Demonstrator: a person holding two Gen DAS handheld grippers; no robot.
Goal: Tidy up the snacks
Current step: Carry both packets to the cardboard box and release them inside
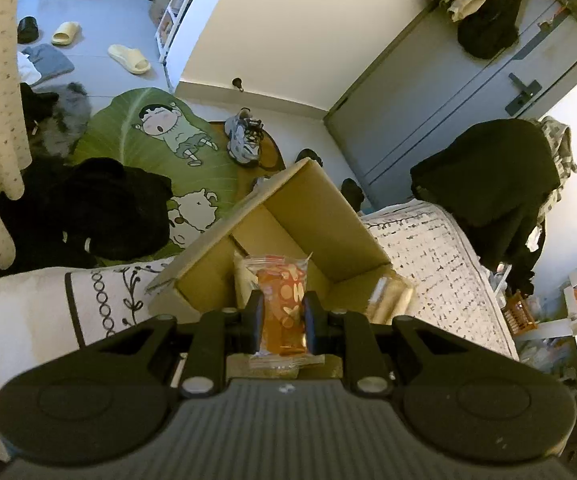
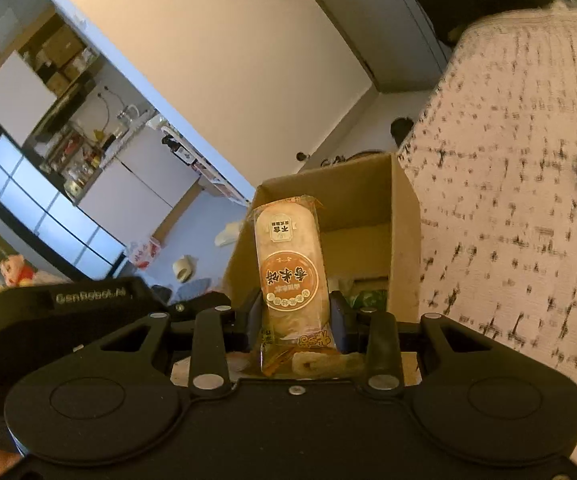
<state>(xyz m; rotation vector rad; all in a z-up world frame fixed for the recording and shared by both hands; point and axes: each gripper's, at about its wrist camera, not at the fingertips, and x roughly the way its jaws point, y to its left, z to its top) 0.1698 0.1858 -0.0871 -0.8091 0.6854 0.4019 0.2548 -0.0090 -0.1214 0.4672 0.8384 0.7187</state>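
Cardboard box (image 1: 320, 216) stood open on the patterned bedspread (image 1: 428, 248), directly ahead of both grippers. Left gripper (image 1: 283, 312) pinched an orange snack packet (image 1: 284, 300) upright, just short of the box opening. Right gripper (image 2: 294, 316) clamped a pale rice-cracker packet (image 2: 288, 264) upright before the same box (image 2: 368, 216).
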